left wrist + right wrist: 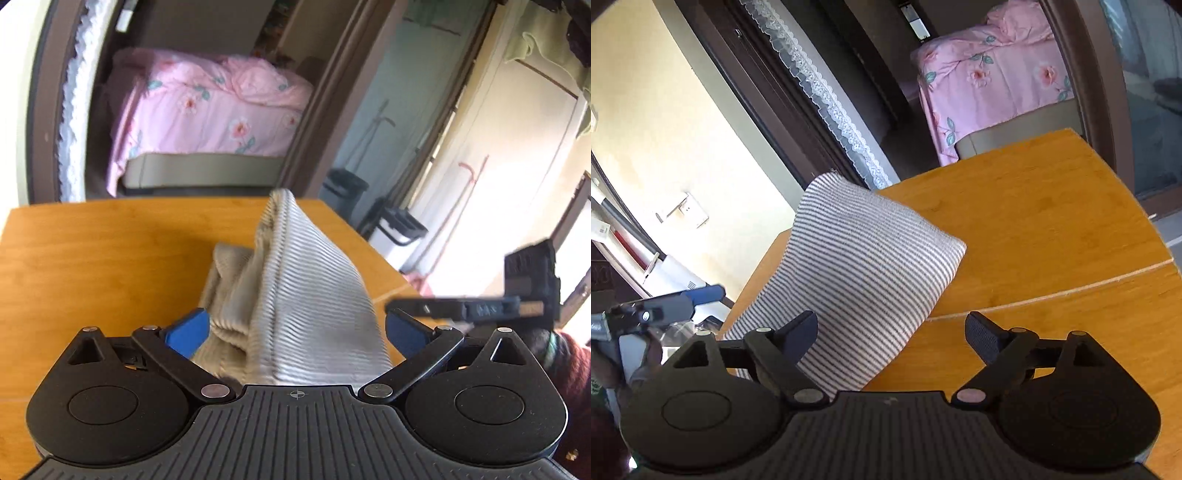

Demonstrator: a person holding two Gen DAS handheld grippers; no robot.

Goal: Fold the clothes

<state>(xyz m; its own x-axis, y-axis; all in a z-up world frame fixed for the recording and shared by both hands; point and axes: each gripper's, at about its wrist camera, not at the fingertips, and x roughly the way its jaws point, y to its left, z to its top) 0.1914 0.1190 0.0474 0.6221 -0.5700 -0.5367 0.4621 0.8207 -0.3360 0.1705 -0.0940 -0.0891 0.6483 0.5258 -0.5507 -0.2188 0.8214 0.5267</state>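
Left fingers [295,328]: spread wide, blue pads either side of the cloth, not pressing it.
Right fingers [891,334]: spread wide, dark pads; nothing gripped, cloth overlapping the left pad only.
Grey-and-white striped ribbed cloth [306,295]: centre frame, bunched up in a peak, lower folds on the surface.
Orange-brown wooden surface [1052,229]: under the cloth.
Pink floral bed cover [207,107]: upper left, beyond the doorway.
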